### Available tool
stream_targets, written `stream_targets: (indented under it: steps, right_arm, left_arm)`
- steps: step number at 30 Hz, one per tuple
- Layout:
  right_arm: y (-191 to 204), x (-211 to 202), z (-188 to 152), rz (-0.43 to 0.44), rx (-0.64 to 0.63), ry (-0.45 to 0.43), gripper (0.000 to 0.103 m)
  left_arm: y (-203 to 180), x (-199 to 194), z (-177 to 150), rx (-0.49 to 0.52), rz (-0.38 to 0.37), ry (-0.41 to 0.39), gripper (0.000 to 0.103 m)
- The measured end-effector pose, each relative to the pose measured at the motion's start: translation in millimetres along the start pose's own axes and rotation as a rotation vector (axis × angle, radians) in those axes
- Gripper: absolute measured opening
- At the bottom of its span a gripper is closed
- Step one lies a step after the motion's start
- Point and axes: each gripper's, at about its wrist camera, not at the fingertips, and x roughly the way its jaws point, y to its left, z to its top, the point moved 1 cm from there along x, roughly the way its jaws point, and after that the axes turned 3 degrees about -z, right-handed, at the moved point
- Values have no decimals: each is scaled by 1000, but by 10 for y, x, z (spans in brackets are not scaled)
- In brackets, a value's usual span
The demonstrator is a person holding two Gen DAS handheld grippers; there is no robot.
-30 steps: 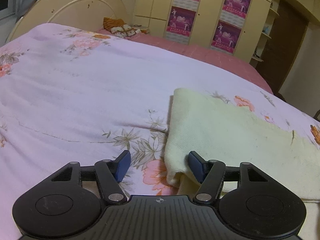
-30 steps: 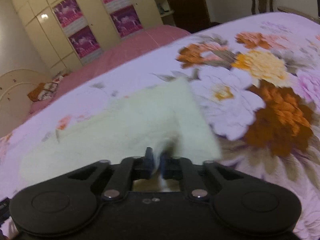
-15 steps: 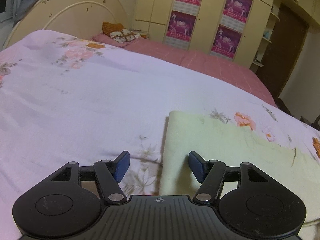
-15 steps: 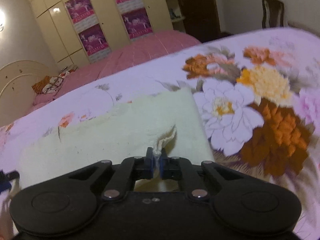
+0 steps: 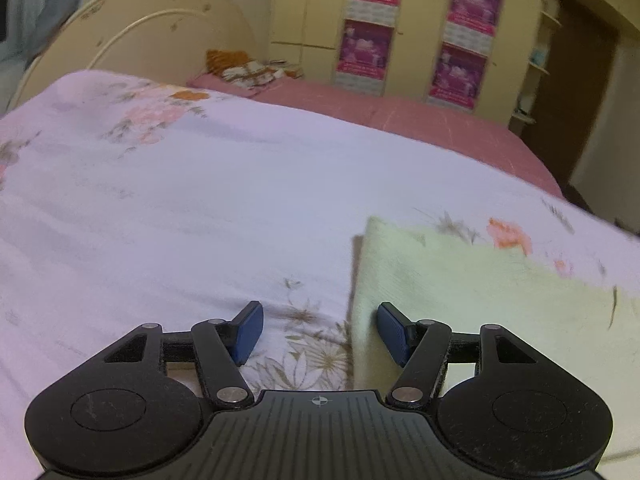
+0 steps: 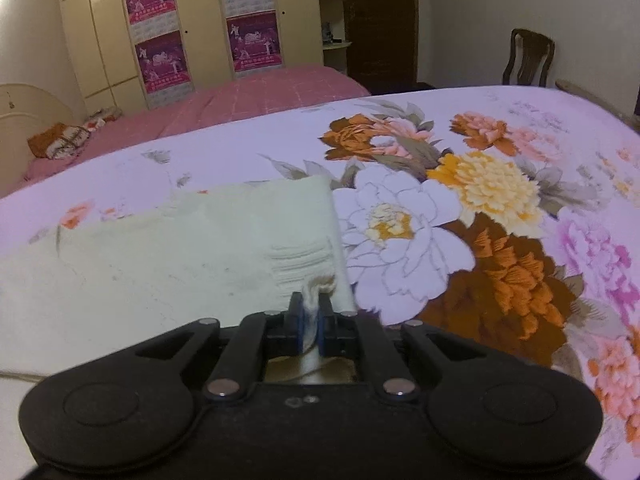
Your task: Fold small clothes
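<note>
At bottom centre the right gripper (image 6: 310, 318) stays clamped on a corner of the cream cloth (image 6: 180, 248), now sharp and flat on the floral bedspread (image 6: 500, 264) mid-frame, while the left gripper (image 5: 318, 332) gapes empty beside its edge, so folding can proceed.

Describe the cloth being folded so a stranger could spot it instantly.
Start at the big bed with the lilac floral bedspread. Lying flat on it, left of the large printed white flower, is a pale yellow-cream cloth. It is the only plain, unprinted fabric there, and the right gripper pinches its near corner.
</note>
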Motion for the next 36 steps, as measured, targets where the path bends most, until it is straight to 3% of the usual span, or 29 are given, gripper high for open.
stream_targets:
  steps: [3,7,9,12,14,18,23,28,32,33,36]
  right_arm:
    - [-19,-99,59,13,26,-35,17]
    - [115,-217,149,60,3,-93,18]
    - [204,-196,173,87,-27,-88,21]
    - [305,-66,151,100,-73,-35,20]
    - [277,67,105,71,-98,14,18]
    - [158,19,141,47,-47,7,19]
    - [220,-285,104,156,-38,-15,28]
    - [456,-405,-116,232,-72,42,27]
    - [473,-355,-286,199,-90,101,26]
    - [402,-318,-312,178,-74,111,22]
    - [234,-334,-286,138,-41,99,21]
  left_arm:
    - [-141,-87,60,54,-38,-54,64]
    - [-319,60,114,79,-49,-27,64]
    - [-299,235,91,66,-20,37,64]
    - [-278,247,36,104,-17,23,64]
    - [-257,195,40,109,-9,27,64]
    - [-155,-62,-8,43,-7,34,64]
    - [-288,-515,-327,129,-62,17,64]
    - [-461,-697,-643,229,-78,45,64]
    - [-395,-764,-728,241,-76,43,65]
    - [-380,-796,-730,237,-71,52,65]
    - [-282,-854,-713,200,-59,76,65]
